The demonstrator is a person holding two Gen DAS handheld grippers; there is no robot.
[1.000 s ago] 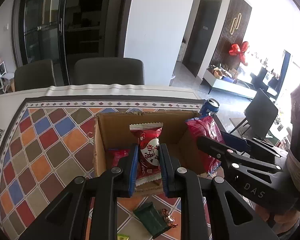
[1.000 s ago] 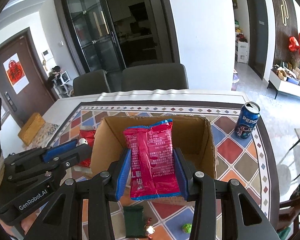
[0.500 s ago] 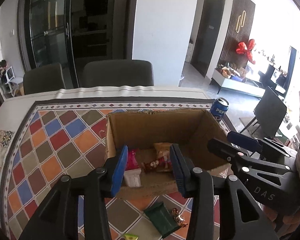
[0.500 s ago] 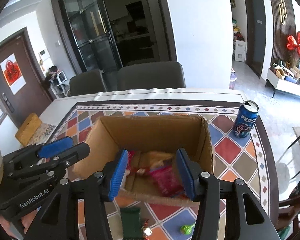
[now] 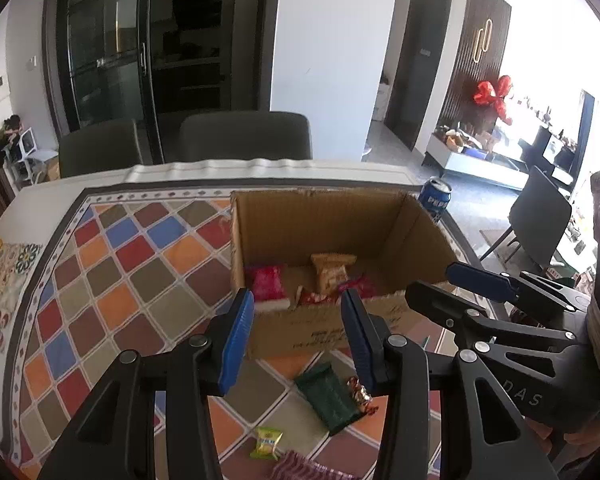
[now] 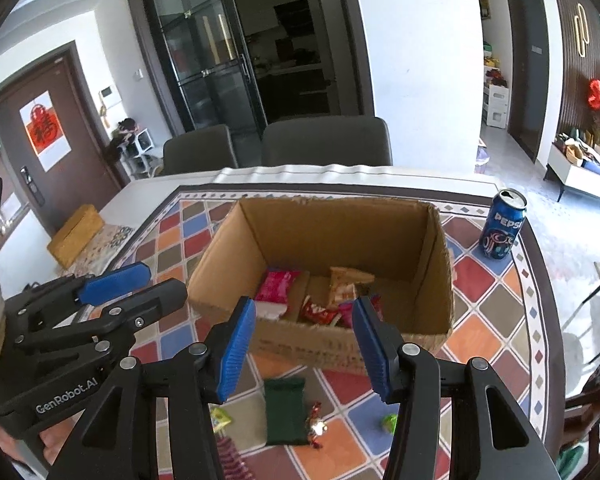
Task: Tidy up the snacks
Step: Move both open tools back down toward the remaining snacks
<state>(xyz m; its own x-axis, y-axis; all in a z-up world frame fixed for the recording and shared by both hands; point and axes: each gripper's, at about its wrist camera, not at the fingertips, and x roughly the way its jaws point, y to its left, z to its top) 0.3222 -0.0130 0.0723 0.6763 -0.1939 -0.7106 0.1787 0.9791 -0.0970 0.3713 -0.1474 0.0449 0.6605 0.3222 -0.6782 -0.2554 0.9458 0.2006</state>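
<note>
An open cardboard box (image 5: 320,220) (image 6: 332,228) stands on the checked tablecloth. Inside lie a pink packet (image 5: 266,282) (image 6: 278,286), a tan packet (image 5: 332,270) (image 6: 346,280) and a red one (image 5: 314,298) (image 6: 318,314). My left gripper (image 5: 298,312) (image 6: 160,280) hovers open just short of the box's near wall, nothing between its blue pads. Beside it on the right, my right gripper (image 6: 304,320) (image 5: 436,280) is open and empty too. In front of the box lie a dark green packet (image 5: 328,396) (image 6: 286,412), a foil candy (image 5: 362,394) (image 6: 316,426) and a yellow-green sachet (image 5: 266,442) (image 6: 220,418).
A blue Pepsi can (image 5: 434,198) (image 6: 502,224) stands right of the box near the table's edge. A green candy (image 6: 389,422) and a striped red packet (image 5: 300,470) lie near the front edge. Two grey chairs (image 6: 324,140) face the far side. A yellow box (image 6: 74,234) sits far left.
Both grippers let go of their red packets, which now lie in the box, and opened. Both then drew back toward me from the box.
</note>
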